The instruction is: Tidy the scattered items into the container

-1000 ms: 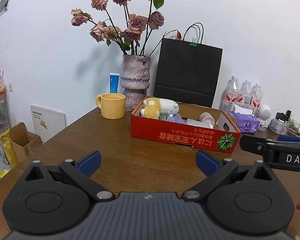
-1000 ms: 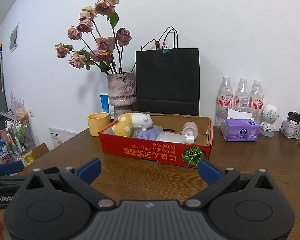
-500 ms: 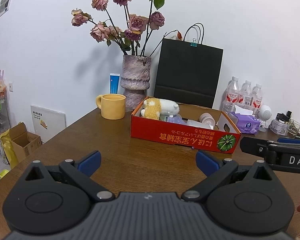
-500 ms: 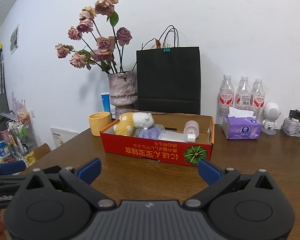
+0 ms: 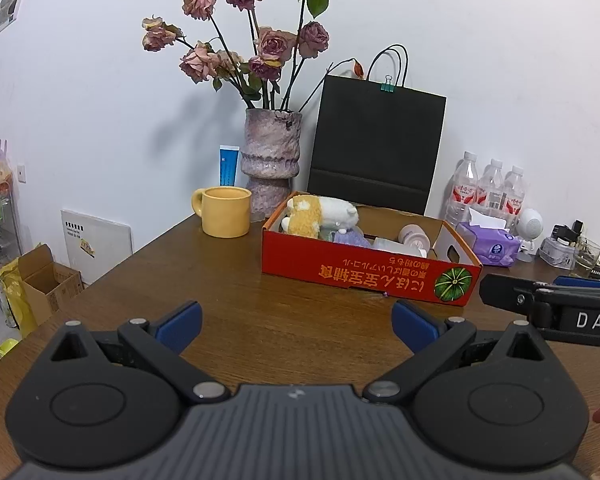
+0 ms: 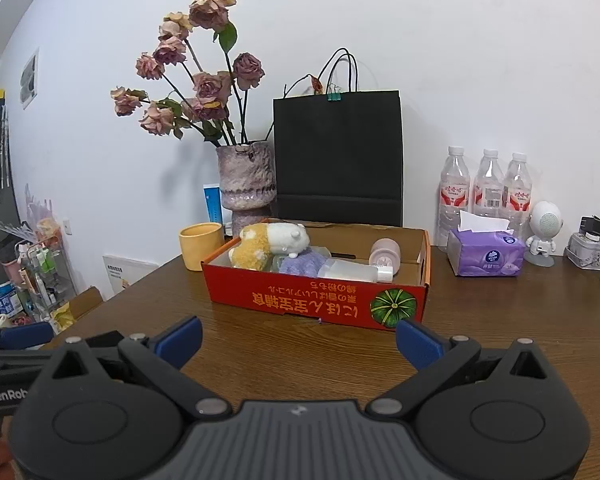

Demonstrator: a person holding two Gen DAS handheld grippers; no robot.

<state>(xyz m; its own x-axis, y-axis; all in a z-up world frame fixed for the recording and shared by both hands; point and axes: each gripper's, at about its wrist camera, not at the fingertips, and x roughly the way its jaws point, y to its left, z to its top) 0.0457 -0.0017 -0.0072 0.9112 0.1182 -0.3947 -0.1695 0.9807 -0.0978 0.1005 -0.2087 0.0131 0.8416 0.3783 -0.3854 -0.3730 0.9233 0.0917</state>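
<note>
Bright, even indoor light — soft flower shadows on the wall (image 5: 100, 92), sharp focus, fisheye bending and dark corners.

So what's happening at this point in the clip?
A person holds a gripper in each hand above a wooden table. The left gripper and right gripper are open and empty, facing a red cardboard box. A plush toy, a purple item, a clear bottle and a pink container lie inside. Nothing is being gripped.
</note>
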